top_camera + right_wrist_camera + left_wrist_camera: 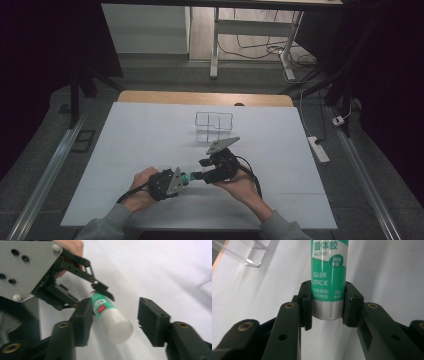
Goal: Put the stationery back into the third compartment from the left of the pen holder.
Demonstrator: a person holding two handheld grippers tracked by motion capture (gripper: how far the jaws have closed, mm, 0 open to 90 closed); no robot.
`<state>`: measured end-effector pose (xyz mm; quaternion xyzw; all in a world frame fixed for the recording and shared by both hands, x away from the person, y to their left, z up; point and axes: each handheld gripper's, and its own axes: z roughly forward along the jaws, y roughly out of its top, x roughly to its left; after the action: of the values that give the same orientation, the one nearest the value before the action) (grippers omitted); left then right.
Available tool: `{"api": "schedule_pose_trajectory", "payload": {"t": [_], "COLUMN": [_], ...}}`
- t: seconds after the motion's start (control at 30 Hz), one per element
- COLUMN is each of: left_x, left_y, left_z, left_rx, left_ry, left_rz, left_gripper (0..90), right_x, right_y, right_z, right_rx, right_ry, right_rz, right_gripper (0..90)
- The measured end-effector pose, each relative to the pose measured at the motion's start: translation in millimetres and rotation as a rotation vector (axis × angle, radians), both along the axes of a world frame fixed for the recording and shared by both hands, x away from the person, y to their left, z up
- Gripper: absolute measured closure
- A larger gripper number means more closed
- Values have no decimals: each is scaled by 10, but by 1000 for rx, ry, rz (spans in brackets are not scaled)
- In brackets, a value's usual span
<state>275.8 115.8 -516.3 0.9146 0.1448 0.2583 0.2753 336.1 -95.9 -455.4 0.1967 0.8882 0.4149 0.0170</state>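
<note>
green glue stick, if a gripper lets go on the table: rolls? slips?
The green-and-white plastic glue stick is a smooth round tube, so it would probably roll. Its glossy label may slip between pads. It looks rigid and likely light: the left hand-held gripper holds it by one end.

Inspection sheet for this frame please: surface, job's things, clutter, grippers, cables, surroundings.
Surface: white table, bare wood strip at the far edge.
Job's things: green glue stick, held off the table between the two grippers; white cap toward the right one.
Clutter: clear organizer at mid-table.
Grippers: left gripper shut on the glue stick's silver end; right gripper open around the cap.
Cables: one cable trailing from the right gripper; floor cables beyond the table.
Surroundings: power strip on the floor, desk legs behind.
</note>
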Motion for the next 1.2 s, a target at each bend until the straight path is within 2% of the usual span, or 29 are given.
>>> {"api": "schedule_pose_trajectory", "payload": {"t": [0.1, 0.2, 0.47, 0.67, 1.0, 1.2], "left_x": [35, 66, 133, 143, 103, 66], "left_y": [67, 134, 261, 291, 215, 107], "left_z": [26, 46, 68, 79, 88, 63], "left_rx": [-39, -80, -164, -244, -280, -263], "left_ry": [2, 12, 34, 61, 67, 74], "left_rz": [31, 59, 120, 124, 95, 59], "left_gripper": [654, 654, 654, 654, 653, 653], "right_x": [-26, -32, 13, 31, 6, -12], "right_y": [-41, -74, -146, -160, -87, -39], "right_z": [39, 52, 14, -19, -76, -113], "right_rx": [41, 66, 113, 136, 174, 185], "right_ry": [-53, -78, -79, -65, -41, -20], "right_rz": [-30, -54, -83, -97, -89, -75], "right_gripper": [399, 384, 376, 369, 375, 430]}}
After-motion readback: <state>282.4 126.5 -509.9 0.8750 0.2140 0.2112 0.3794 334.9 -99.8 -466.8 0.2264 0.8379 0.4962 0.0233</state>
